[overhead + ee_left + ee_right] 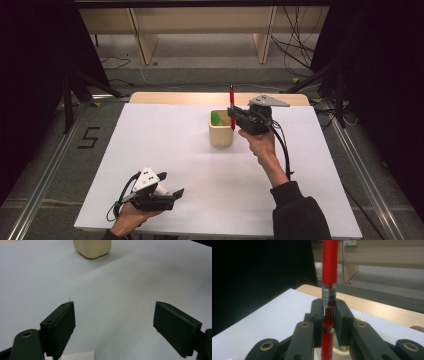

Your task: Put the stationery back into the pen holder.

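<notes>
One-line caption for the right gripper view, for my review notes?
Right gripper clamps an upright red pen just above the rim of a cream cup on the white table.

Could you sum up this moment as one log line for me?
right claw: shut on red pen, upright above cream cup | left claw: open, empty, over white table | green item in cup

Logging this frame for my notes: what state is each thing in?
Right tongs: shut on the red pen.
Red pen: upright, held above the cup.
Cup: upright on the white table, something green inside.
Left tongs: open, holding nothing, low over the table.
</notes>
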